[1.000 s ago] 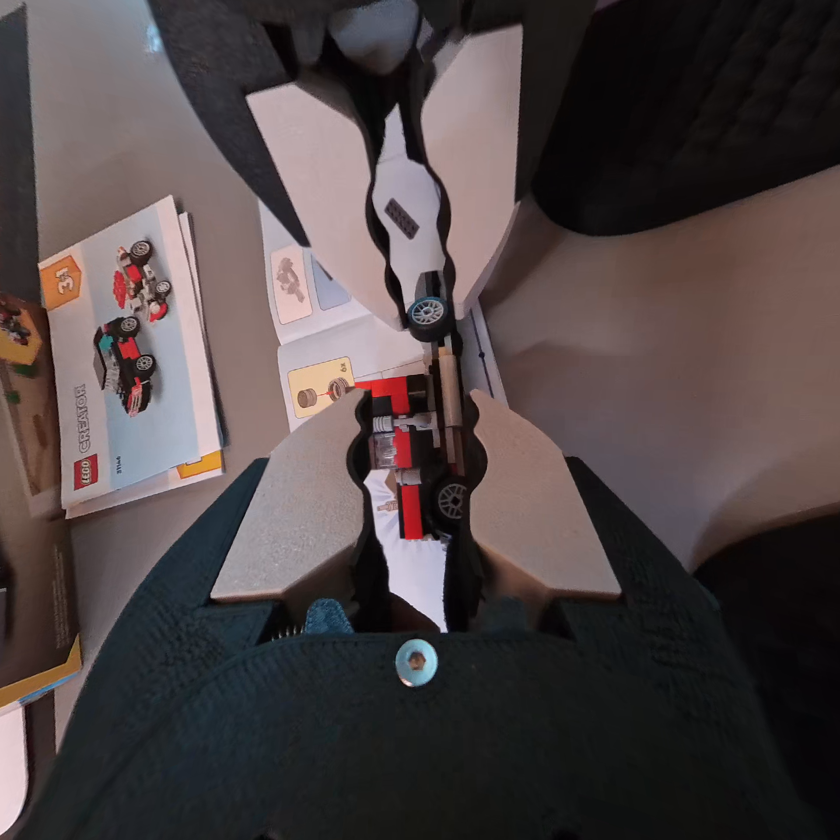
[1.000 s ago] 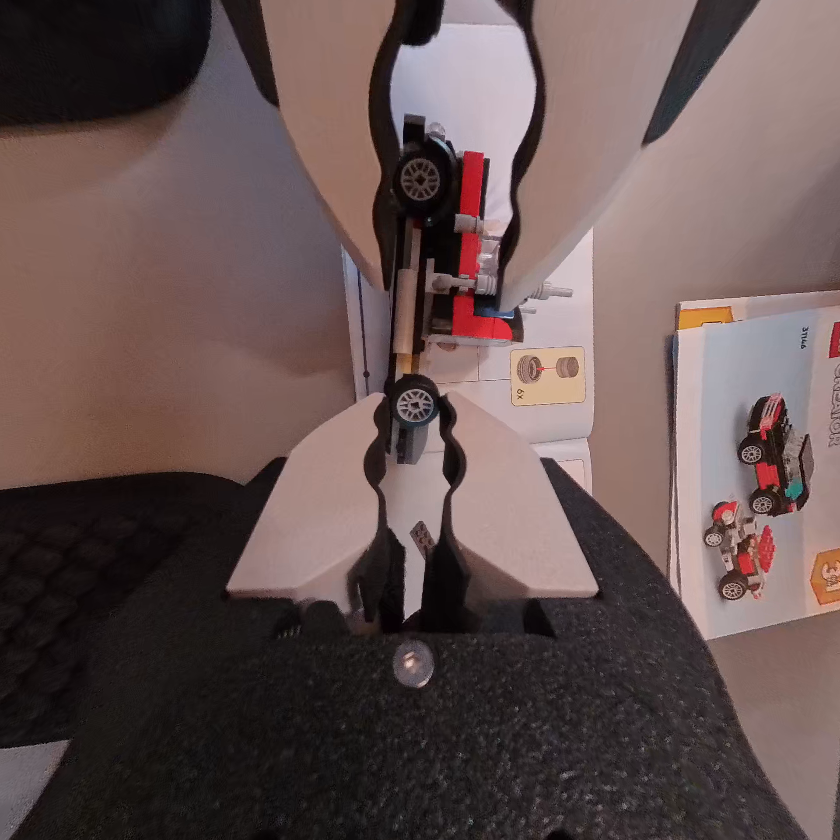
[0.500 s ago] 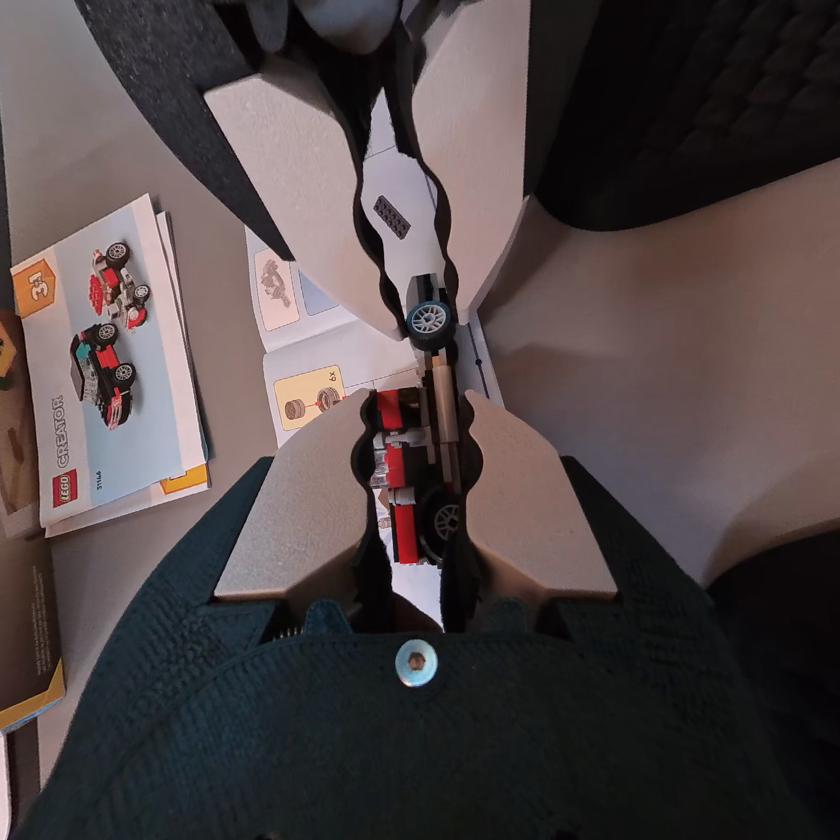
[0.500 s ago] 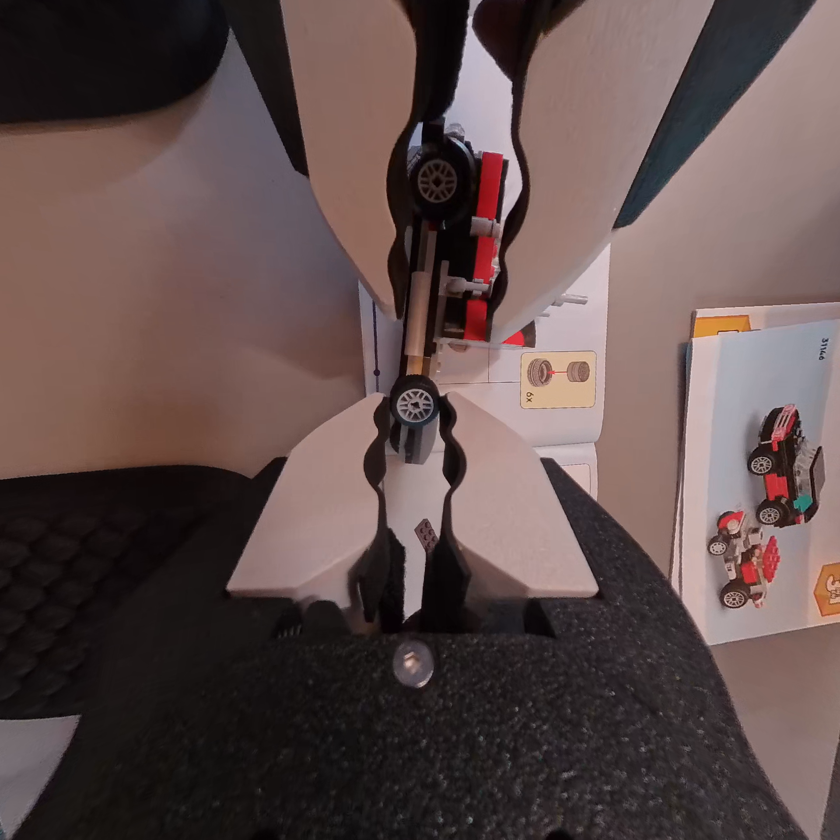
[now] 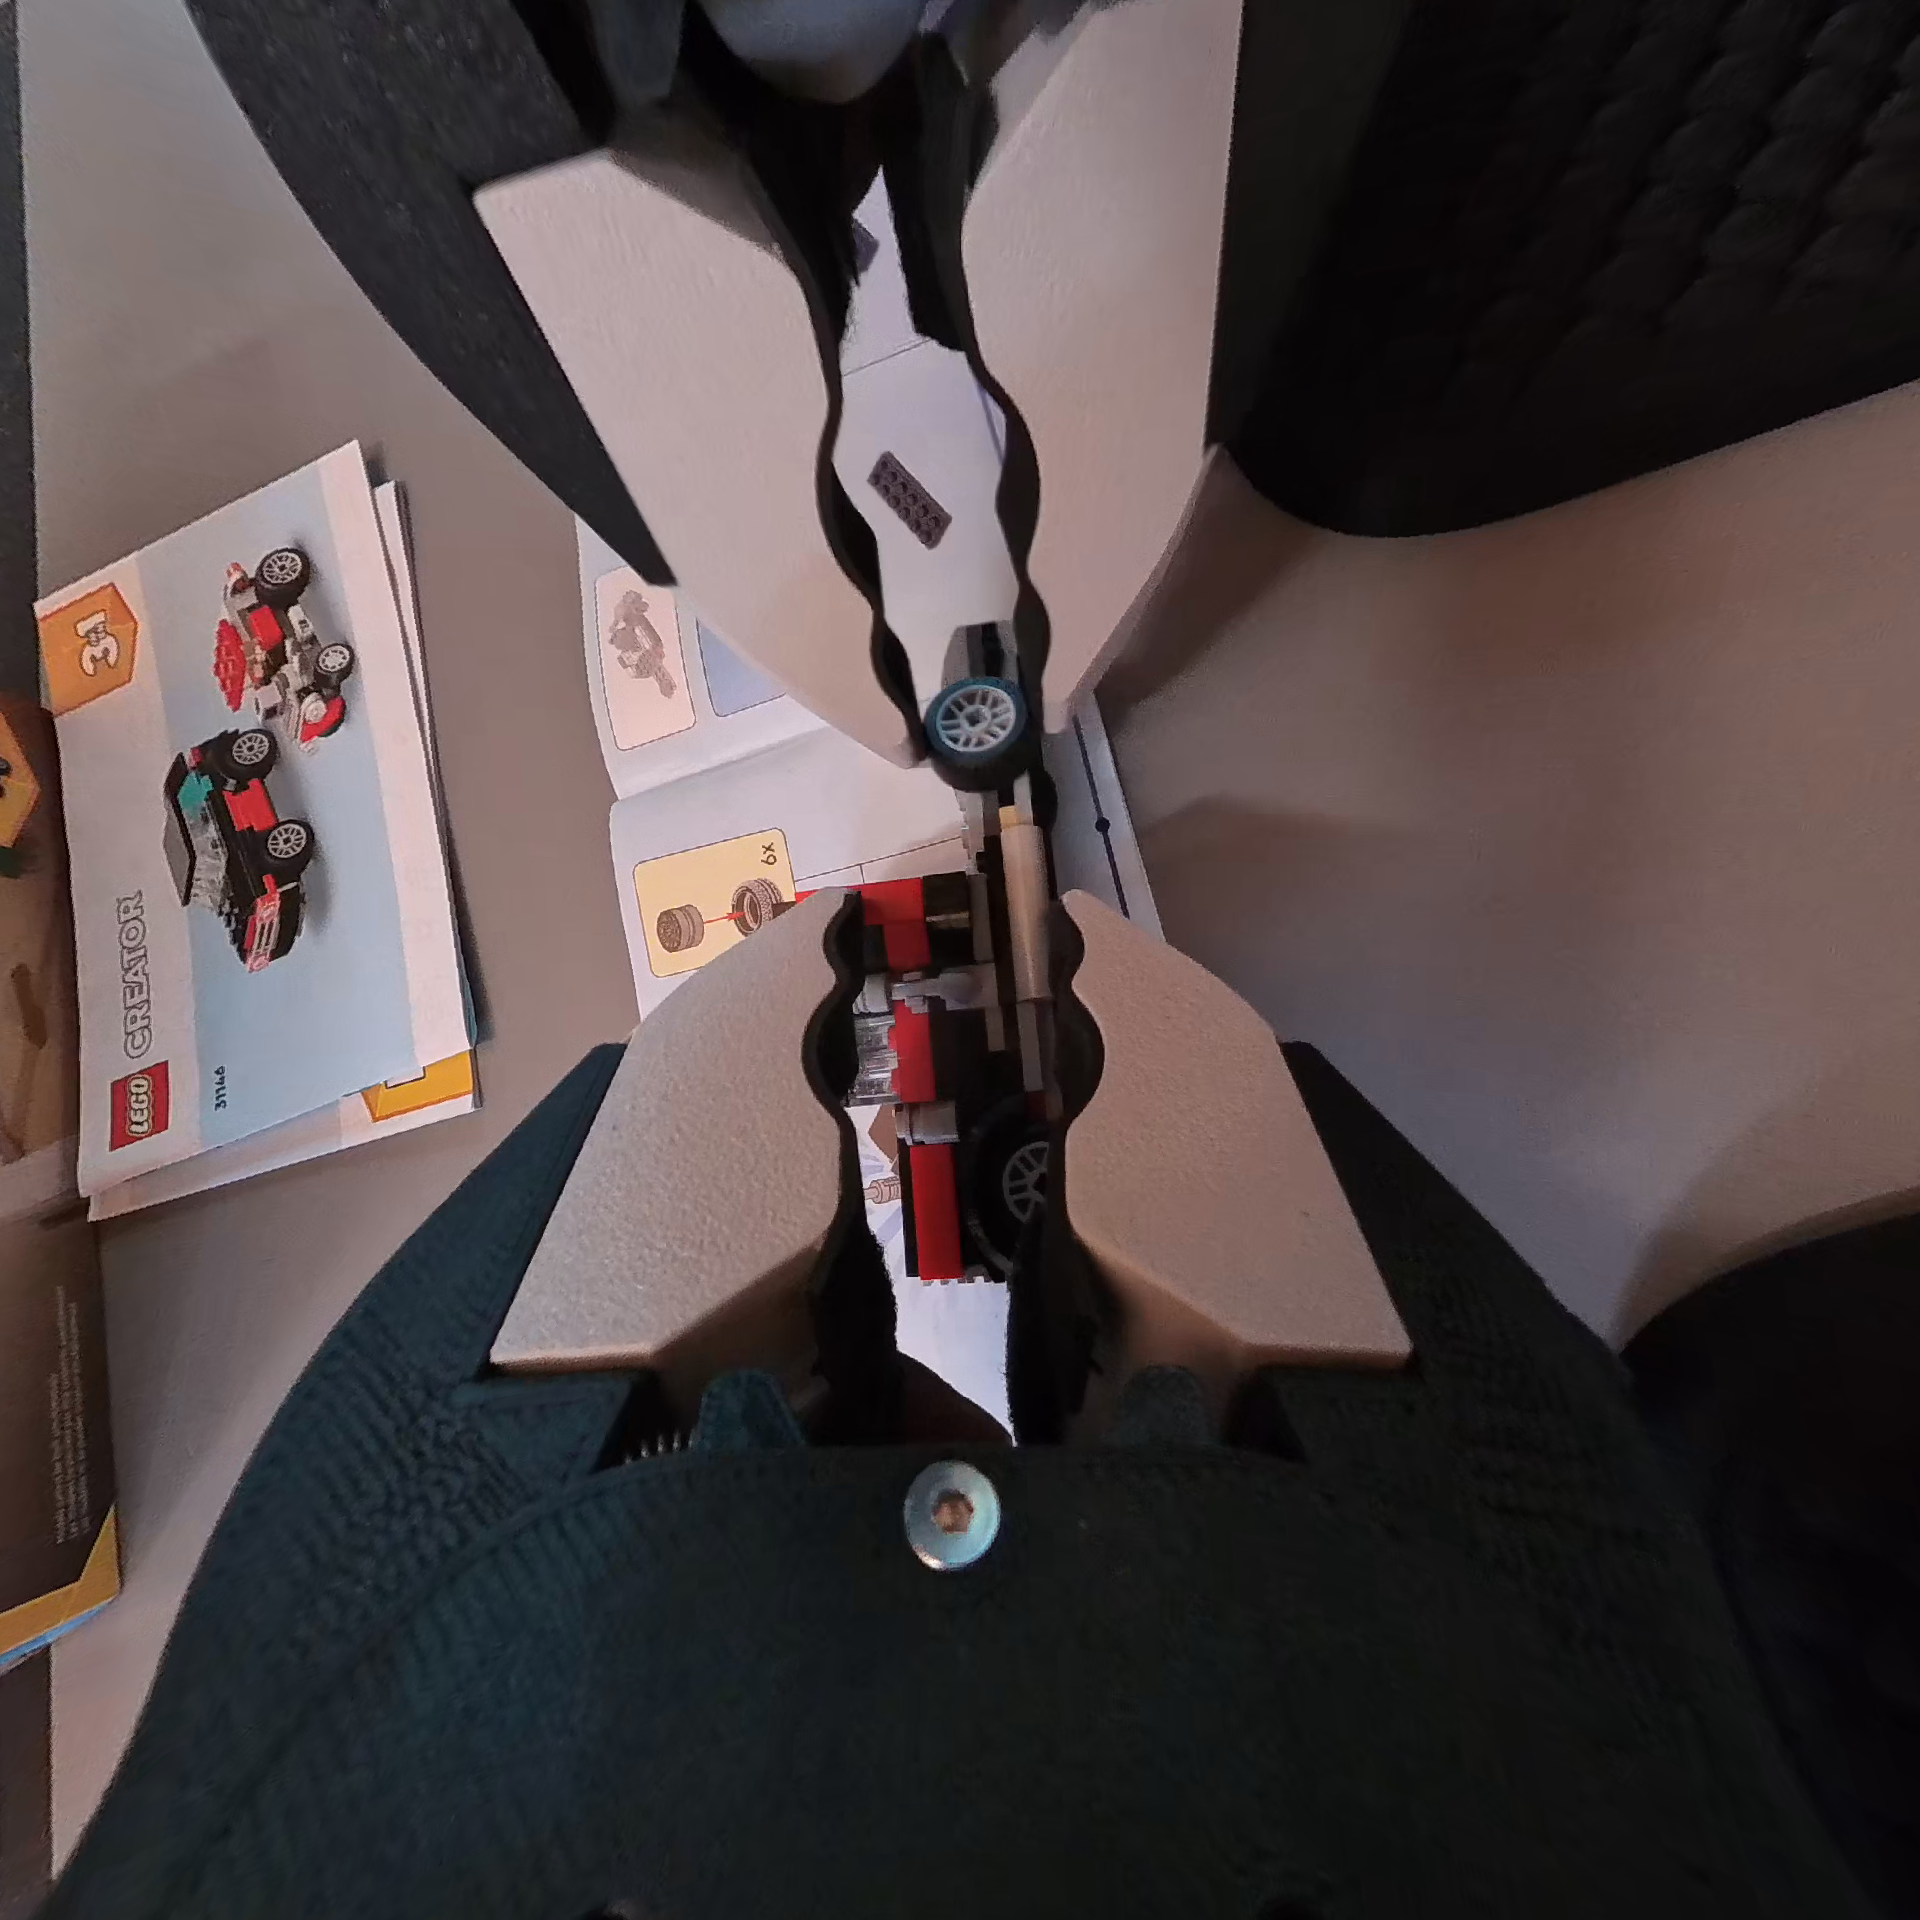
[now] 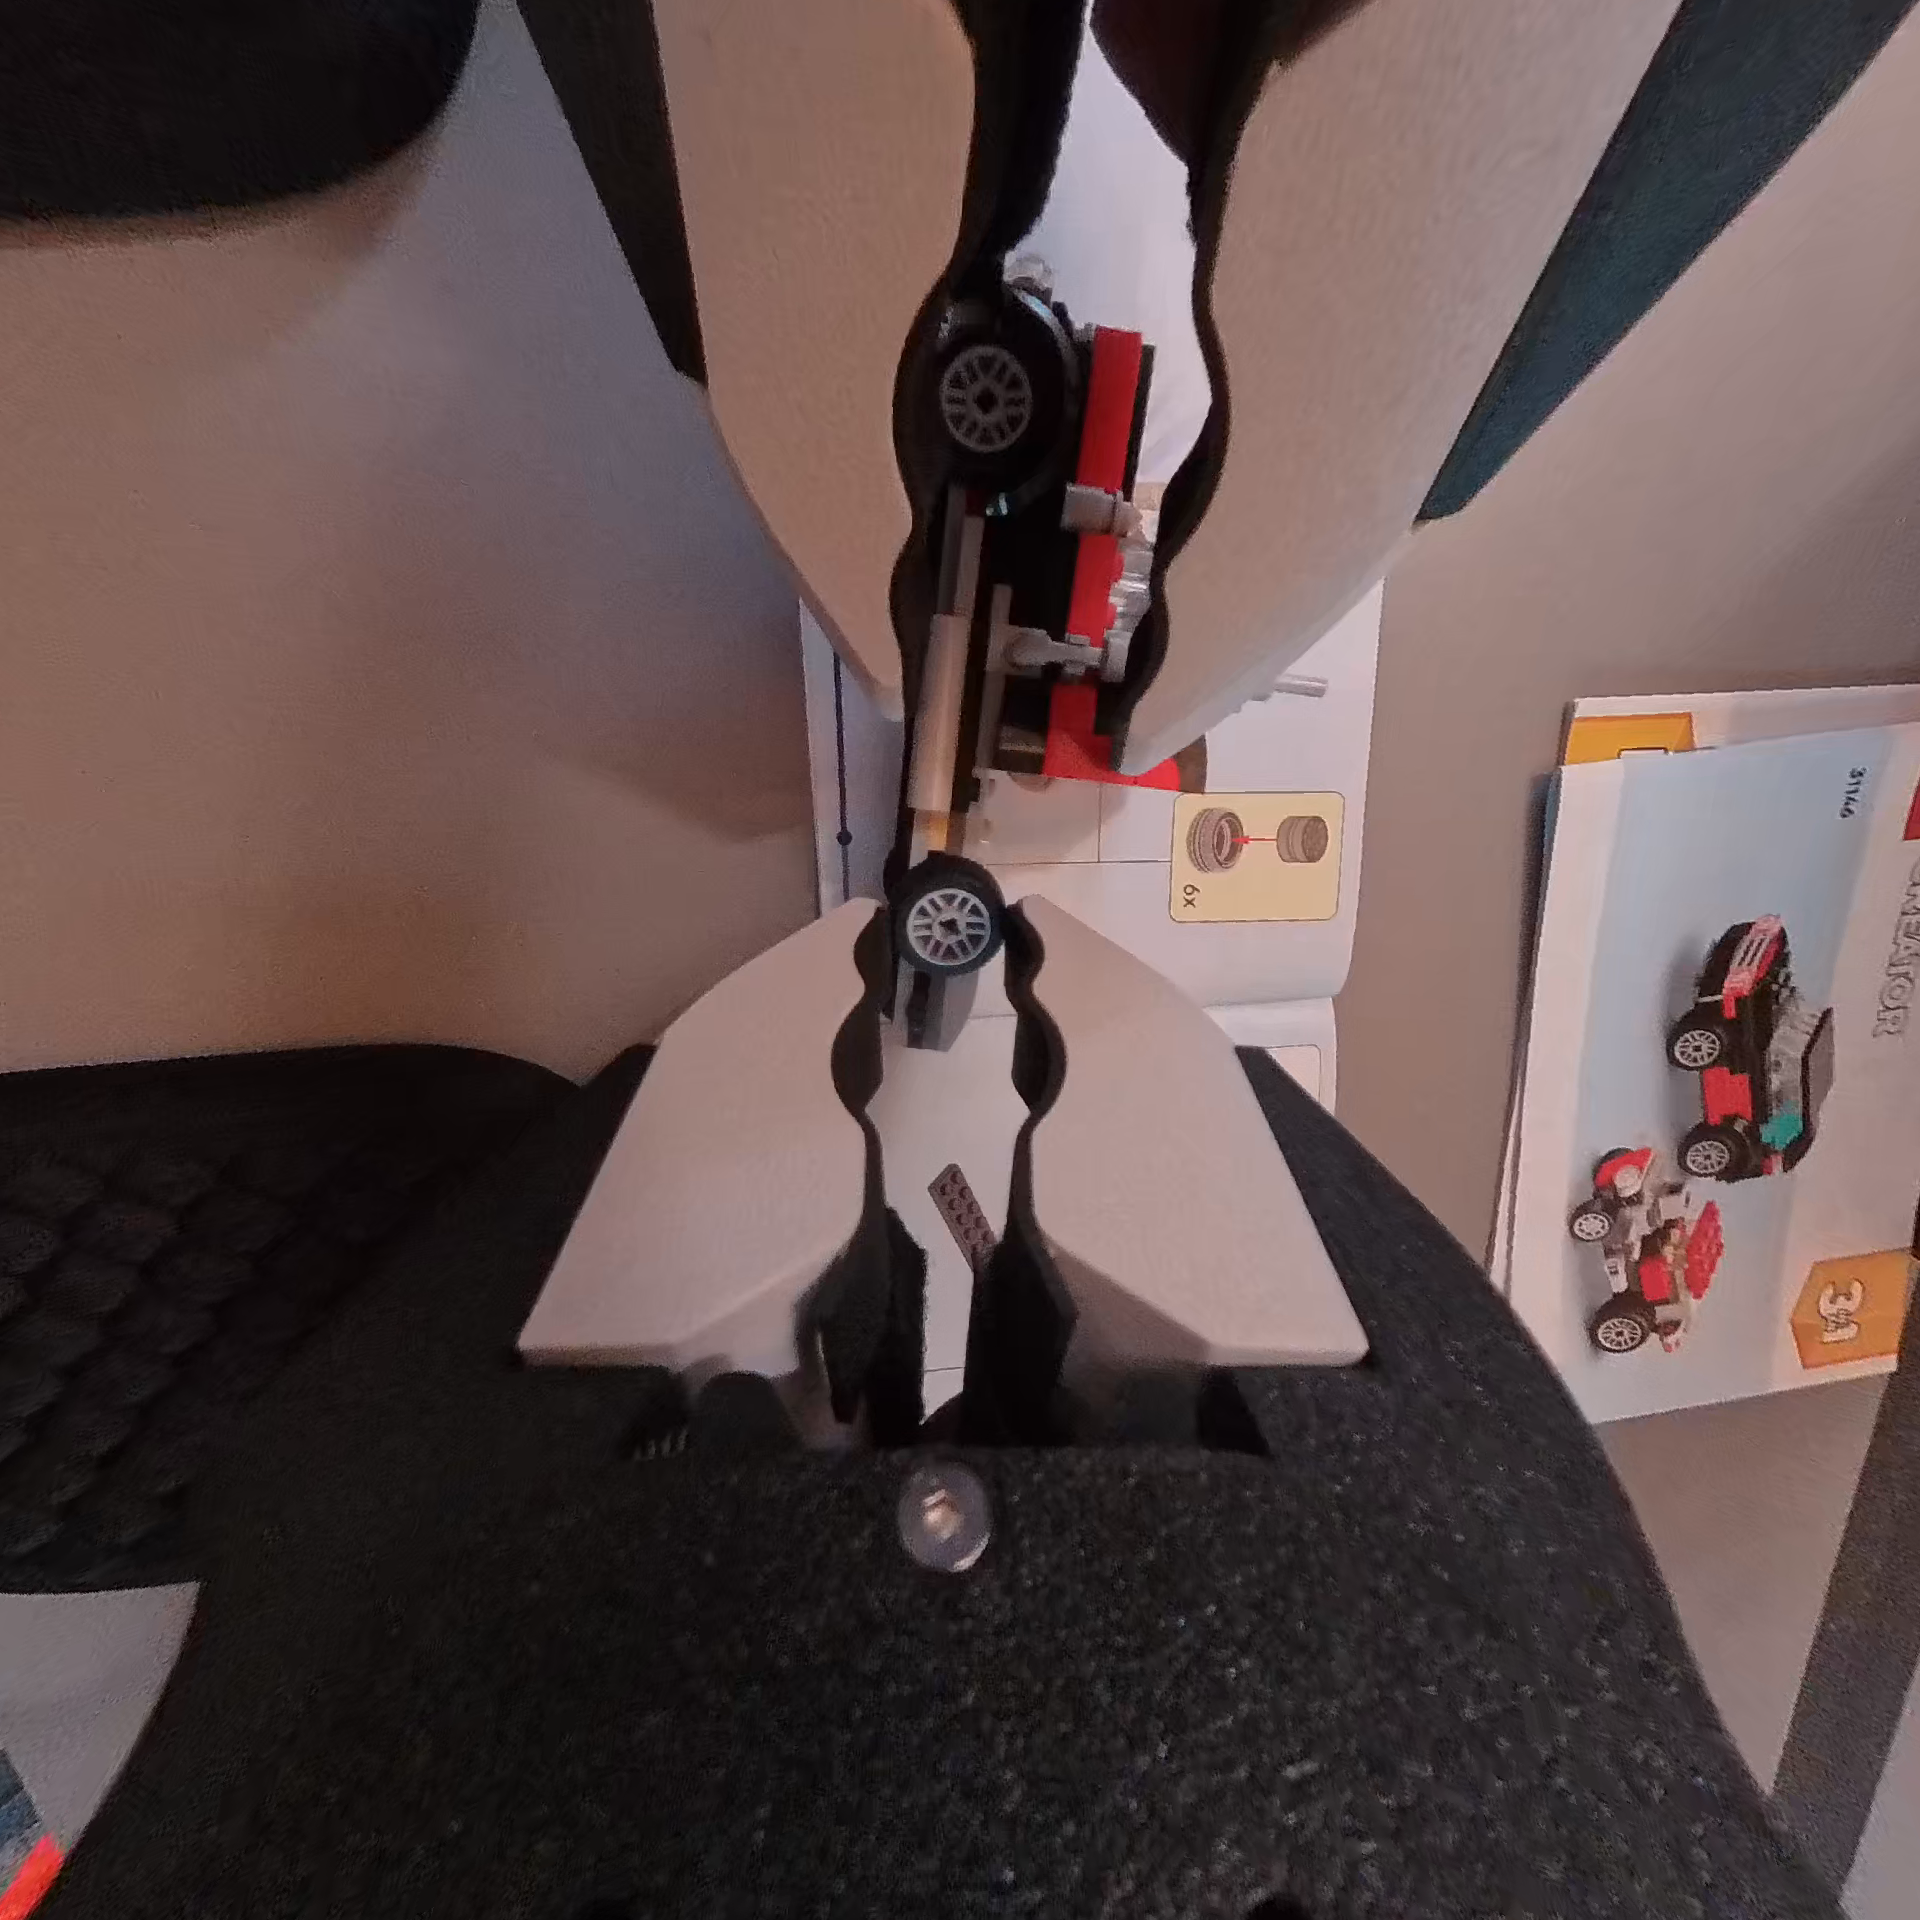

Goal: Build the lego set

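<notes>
My left gripper (image 5: 951,914), teal, is shut on a red and black lego car (image 5: 956,1060) and holds it above the table. My right gripper (image 6: 945,920), black, is shut on a small black wheel with a grey rim (image 6: 948,928) that has a grey piece behind it. The wheel touches the near end of the car's chassis (image 6: 940,717). In the left wrist view the right gripper (image 5: 977,727) comes in from the top with the wheel (image 5: 977,720). In the right wrist view the left gripper (image 6: 1013,727) comes in from the top with the car (image 6: 1039,540).
An open instruction booklet (image 5: 707,831) lies under both grippers, with a dark grey studded plate (image 5: 909,499) on its page. Closed booklets (image 5: 249,810) lie beside it and also show in the right wrist view (image 6: 1714,1039). A black cushion (image 5: 1610,260) lies beyond, and a cardboard box (image 5: 42,1403) at the left edge. My left and right fingertips are right by each other.
Both grippers stay shut on their parts. The pair has swayed slightly over the booklet. The wheel stays against the end of the car.
</notes>
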The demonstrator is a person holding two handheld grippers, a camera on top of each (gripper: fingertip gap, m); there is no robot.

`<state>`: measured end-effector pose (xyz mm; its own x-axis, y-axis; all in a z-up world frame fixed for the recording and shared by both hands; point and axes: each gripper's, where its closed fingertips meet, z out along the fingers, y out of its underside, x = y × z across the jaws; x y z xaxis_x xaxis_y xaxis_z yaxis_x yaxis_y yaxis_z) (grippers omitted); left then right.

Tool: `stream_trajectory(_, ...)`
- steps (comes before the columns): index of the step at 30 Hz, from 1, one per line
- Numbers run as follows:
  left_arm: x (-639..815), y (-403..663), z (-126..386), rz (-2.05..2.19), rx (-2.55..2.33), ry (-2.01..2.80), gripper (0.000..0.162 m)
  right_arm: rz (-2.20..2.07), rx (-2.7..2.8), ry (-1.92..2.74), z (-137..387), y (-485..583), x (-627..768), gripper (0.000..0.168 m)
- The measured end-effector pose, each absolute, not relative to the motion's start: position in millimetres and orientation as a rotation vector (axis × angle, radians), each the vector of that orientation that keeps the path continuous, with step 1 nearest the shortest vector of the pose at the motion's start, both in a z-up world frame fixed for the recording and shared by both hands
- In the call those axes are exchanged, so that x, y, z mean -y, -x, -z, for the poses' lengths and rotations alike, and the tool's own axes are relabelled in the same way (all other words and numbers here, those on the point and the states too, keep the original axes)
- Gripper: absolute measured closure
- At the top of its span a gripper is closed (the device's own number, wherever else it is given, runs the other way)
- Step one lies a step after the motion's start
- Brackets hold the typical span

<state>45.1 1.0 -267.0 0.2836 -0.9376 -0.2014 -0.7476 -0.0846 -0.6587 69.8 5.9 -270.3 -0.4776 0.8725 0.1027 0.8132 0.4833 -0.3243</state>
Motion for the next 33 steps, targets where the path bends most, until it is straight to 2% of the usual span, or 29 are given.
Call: stream_trajectory(33,-3.5,-43.5,264.1,0.448,-1.441,1.831,0.129,-0.451,2.356,1.445,273.9,-69.2,-0.5,0.147)
